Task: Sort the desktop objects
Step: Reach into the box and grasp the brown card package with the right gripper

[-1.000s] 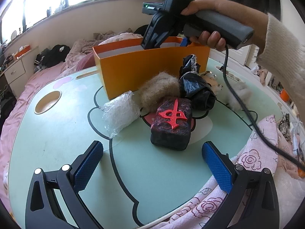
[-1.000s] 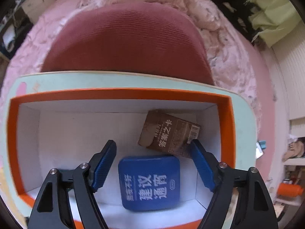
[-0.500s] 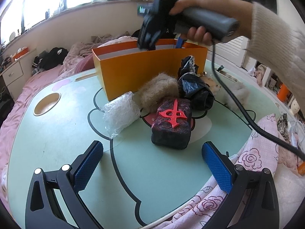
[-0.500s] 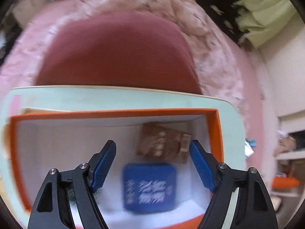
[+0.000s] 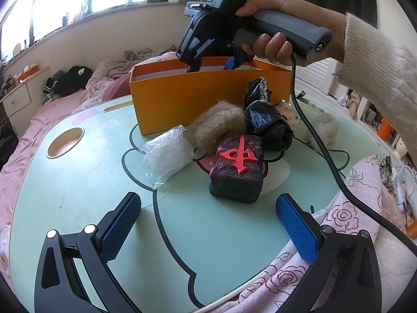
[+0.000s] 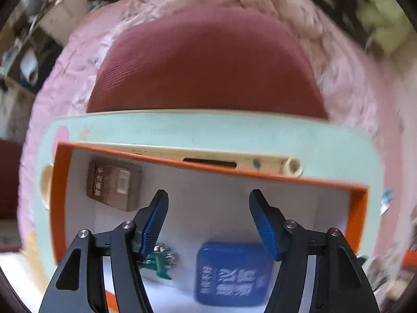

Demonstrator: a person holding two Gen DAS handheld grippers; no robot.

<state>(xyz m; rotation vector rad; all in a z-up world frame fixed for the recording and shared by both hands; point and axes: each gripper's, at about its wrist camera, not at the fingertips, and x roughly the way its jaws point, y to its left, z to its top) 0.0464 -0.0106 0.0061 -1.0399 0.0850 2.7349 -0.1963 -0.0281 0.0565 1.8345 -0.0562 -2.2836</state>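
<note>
Surfaces on the mint table

The table (image 5: pixel 78 187) looks smooth and matt; the orange box (image 5: pixel 182 99) is matt card with white lining; the black bag (image 5: pixel 268 125) is glossy crinkled plastic; the clear wrap (image 5: pixel 166 154) shiny film; the tuft (image 5: pixel 216 122) coarse fibre.

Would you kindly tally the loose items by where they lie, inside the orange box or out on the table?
Inside the orange box: 3 (brown carton, blue case, green clip)
On the table: 6 (clear plastic bag, tan fur ball, black bag, dark block, small plush toy, pale fluff)
Total: 9
</note>
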